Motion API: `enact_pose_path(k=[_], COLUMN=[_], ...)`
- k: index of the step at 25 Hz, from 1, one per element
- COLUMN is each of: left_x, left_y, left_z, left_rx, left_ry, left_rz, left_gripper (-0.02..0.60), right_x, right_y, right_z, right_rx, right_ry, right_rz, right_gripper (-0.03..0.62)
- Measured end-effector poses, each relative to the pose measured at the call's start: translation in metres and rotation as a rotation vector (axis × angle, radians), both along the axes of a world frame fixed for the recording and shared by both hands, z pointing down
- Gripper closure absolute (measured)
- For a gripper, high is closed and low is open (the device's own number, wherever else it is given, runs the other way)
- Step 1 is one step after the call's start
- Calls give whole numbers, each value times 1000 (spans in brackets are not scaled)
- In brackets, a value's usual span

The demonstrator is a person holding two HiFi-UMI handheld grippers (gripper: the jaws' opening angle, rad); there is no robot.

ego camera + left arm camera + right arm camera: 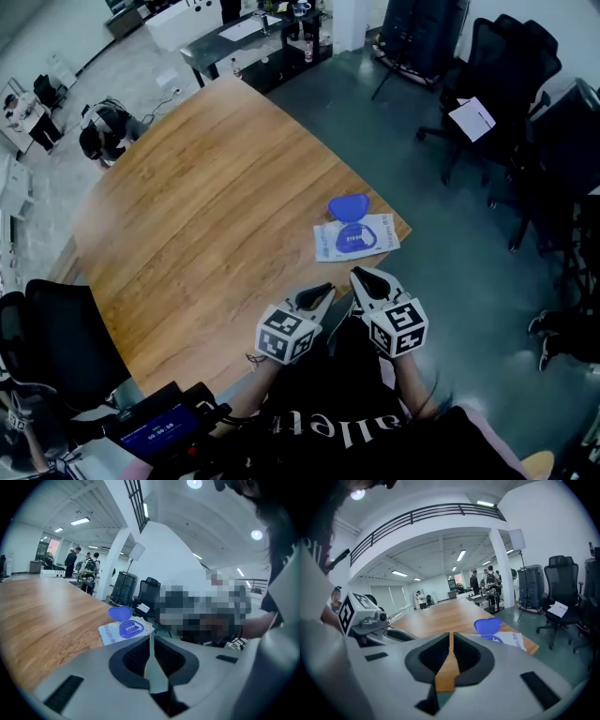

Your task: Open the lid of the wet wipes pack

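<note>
Left gripper (322, 292) and right gripper (364, 277) fingers closed, gripping nothing.

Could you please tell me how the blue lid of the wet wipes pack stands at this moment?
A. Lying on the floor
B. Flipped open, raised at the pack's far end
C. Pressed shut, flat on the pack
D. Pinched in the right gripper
B: in the head view the blue lid is swung up off the opening of the wet wipes pack, which lies on the table.
</note>
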State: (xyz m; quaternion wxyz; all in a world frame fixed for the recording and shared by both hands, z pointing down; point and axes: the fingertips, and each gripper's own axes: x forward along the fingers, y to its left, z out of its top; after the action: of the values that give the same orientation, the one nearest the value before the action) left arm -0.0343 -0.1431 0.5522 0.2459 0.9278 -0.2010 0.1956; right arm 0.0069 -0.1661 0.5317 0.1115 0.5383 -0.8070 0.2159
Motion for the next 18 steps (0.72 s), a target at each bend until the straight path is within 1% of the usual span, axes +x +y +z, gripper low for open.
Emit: enact_pose_path(k=[3, 7, 10, 13, 16, 18], left_x=[-8, -13, -17, -17, -16, -14], left_y=[21, 42, 55, 65, 76, 84], left_z=[-1, -3, -3, -8, -15, -17], left_rx=[-1, -16, -34, -36, -31, -23], left_ry=[23, 66, 70, 80, 104, 107], left_rz=[45, 55, 47, 28, -7, -33], left_gripper=[552, 552, 552, 552, 552, 552], right_x=[-12, -16, -16, -14, -13, -13], right_y=[31, 66, 83, 96, 109, 120], right_z=[1, 6, 3, -1, -5, -10], right_rx=[-21, -51, -54, -44, -26, -14], right_ry=[-40, -49, -57, -72, -63, -53], right_rz=[48, 78, 87, 87, 69, 45], right_gripper=[559, 559, 560, 565, 569, 569])
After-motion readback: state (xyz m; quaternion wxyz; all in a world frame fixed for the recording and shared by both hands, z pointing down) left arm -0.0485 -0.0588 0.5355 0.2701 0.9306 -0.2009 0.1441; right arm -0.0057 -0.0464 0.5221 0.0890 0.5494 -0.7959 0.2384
